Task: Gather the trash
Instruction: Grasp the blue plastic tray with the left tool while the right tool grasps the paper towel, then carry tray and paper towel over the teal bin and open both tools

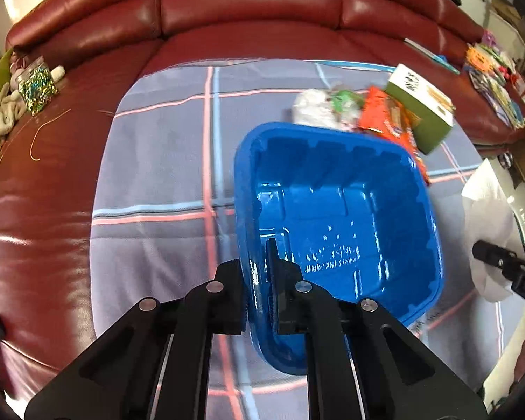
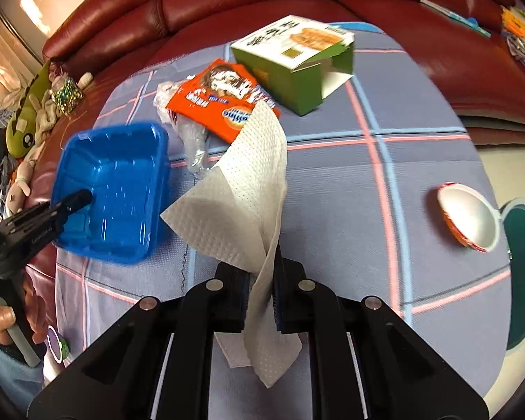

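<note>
My left gripper (image 1: 259, 266) is shut on the near rim of a blue plastic tray (image 1: 350, 210), one finger inside the wall and one outside; the tray is tilted above the plaid cloth. The right wrist view shows the same tray (image 2: 122, 182) at the left, with the left gripper (image 2: 77, 199) on its edge. My right gripper (image 2: 262, 273) is shut on a white paper towel (image 2: 241, 189), which drapes up and below the fingers. An orange snack wrapper (image 2: 220, 101), crumpled clear plastic (image 2: 192, 133) and an open green box (image 2: 297, 63) lie on the cloth behind.
A plaid cloth (image 2: 350, 182) covers a red leather sofa (image 1: 245, 7). An empty white paper bowl (image 2: 469, 217) lies on its side at the right. Stuffed toys (image 2: 28, 122) and a glitter jar (image 1: 38, 84) sit at the left; papers are piled at the far right.
</note>
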Action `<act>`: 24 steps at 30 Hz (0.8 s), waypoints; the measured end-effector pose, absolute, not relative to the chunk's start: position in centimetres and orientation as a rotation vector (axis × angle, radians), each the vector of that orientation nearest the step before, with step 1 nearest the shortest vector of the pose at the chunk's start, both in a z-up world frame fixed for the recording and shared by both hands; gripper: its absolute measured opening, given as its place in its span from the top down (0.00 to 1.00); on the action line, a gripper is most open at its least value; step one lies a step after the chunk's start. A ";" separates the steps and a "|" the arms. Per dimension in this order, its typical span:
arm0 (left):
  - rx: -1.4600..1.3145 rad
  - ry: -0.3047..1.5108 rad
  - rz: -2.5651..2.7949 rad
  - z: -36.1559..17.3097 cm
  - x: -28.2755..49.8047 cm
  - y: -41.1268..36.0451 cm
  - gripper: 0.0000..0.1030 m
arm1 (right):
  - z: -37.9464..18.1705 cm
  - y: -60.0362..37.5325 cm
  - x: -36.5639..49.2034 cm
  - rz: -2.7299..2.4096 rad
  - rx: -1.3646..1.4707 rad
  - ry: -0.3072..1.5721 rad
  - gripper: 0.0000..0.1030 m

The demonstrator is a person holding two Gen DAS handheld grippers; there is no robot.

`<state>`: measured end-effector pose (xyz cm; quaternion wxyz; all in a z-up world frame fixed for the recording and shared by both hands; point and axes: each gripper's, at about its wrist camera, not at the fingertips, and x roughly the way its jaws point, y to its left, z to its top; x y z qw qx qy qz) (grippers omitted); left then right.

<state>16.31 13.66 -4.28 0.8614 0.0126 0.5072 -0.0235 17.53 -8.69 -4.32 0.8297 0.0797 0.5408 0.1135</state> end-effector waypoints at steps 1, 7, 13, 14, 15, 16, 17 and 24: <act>0.025 1.059 -0.057 -3.9 16.0 13.2 0.91 | -4.1 -9.1 17.2 0.240 0.177 1.142 0.90; 0.020 1.032 -0.103 -2.3 14.4 10.8 0.91 | -2.3 -12.1 15.6 0.230 0.211 1.103 0.90; 0.061 1.003 -0.144 -0.5 13.1 7.1 0.91 | -1.2 -15.3 14.3 0.205 0.257 1.062 0.90; 0.066 0.999 -0.153 -0.2 13.0 6.5 0.91 | -1.1 -15.9 14.0 0.200 0.264 1.056 0.90; 0.072 0.992 -0.164 0.2 12.9 5.7 0.91 | -0.8 -16.7 13.7 0.192 0.274 1.046 0.90; 0.078 0.988 -0.172 0.4 12.8 5.1 0.91 | -0.6 -17.6 13.4 0.183 0.285 1.036 0.90; 0.090 0.980 -0.185 0.8 12.7 4.0 0.91 | -0.3 -18.4 13.0 0.175 0.293 1.028 0.90; 0.140 0.949 -0.272 2.6 12.3 -2.0 0.91 | 0.8 -24.3 10.8 0.103 0.351 0.973 0.90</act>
